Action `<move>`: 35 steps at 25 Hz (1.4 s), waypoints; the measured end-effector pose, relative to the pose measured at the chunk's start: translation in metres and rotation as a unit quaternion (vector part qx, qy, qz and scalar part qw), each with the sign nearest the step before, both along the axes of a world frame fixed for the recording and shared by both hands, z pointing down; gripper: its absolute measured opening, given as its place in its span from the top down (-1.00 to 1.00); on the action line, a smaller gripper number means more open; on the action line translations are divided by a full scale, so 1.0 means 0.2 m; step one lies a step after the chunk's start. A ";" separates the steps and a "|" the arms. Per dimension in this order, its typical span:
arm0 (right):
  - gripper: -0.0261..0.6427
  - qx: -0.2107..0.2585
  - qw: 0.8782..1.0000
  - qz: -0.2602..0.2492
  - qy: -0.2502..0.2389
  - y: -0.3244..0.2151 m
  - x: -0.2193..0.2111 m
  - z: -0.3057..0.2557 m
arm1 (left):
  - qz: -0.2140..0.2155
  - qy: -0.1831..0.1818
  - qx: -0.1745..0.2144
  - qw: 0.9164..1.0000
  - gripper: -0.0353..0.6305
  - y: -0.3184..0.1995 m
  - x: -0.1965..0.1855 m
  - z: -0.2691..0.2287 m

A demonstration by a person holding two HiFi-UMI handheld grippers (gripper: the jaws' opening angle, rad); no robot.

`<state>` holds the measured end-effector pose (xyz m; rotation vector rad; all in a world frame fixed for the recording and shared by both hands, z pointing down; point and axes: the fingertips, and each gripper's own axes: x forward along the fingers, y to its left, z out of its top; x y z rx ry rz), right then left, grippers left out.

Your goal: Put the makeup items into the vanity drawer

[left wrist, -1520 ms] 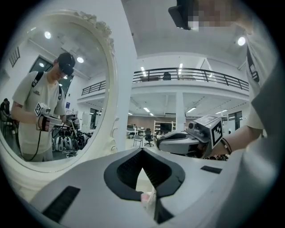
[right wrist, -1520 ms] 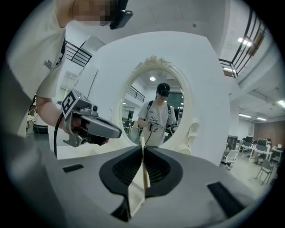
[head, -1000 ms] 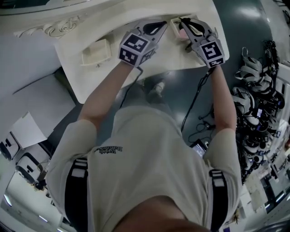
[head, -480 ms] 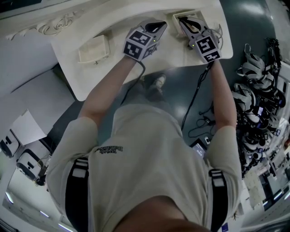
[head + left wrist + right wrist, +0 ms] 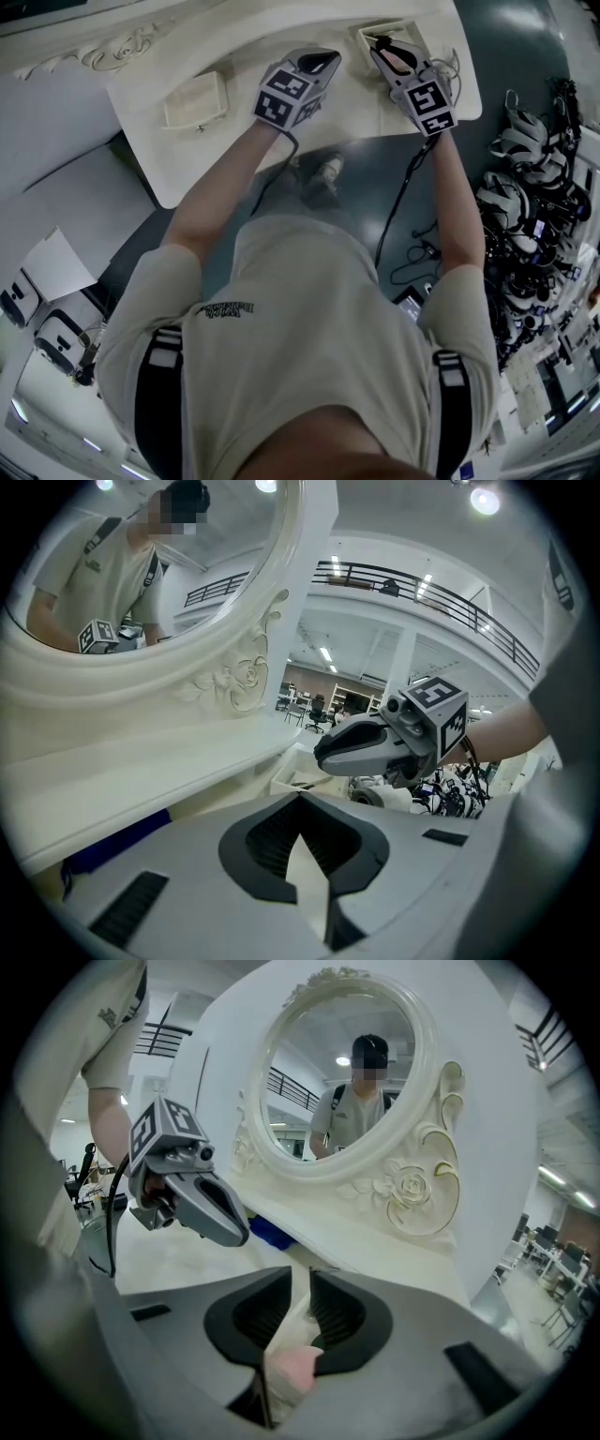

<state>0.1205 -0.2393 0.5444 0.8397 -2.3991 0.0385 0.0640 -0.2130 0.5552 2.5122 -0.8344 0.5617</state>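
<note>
Pink makeup item (image 5: pixel 292 1371) between the jaws of the right gripper (image 5: pixel 309 1283), jaws just been opening and now narrowly apart, open vanity drawer (image 5: pixel 367 34) right below that gripper, left gripper (image 5: pixel 300 797) alongside over the vanity top (image 5: pixel 169 169), jaw tips together, nothing held.

Glossy dark grey-green floor (image 5: pixel 511 56) below, crowded at the right with black-and-white headsets (image 5: pixel 511 202); overhead, black-railed white balcony (image 5: pixel 422 581) under bright round ceiling lamps (image 5: pixel 485 499).
</note>
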 end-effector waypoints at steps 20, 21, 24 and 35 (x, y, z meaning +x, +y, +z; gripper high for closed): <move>0.79 0.076 0.984 0.091 -0.132 0.20 0.03 -0.77 | -0.004 0.059 0.123 0.991 0.86 0.03 -0.04 -0.75; 0.79 0.080 0.982 0.094 -0.145 0.22 0.03 -0.84 | -0.002 0.063 0.131 0.989 0.86 0.05 -0.04 -0.81; 0.79 0.096 0.973 0.101 -0.184 0.32 0.04 -1.04 | 0.008 0.076 0.163 0.984 0.86 0.11 -0.03 -1.00; 0.90 0.133 0.951 0.106 -0.258 0.73 0.00 -1.49 | 0.033 0.116 0.247 0.962 0.86 0.44 -0.07 -1.50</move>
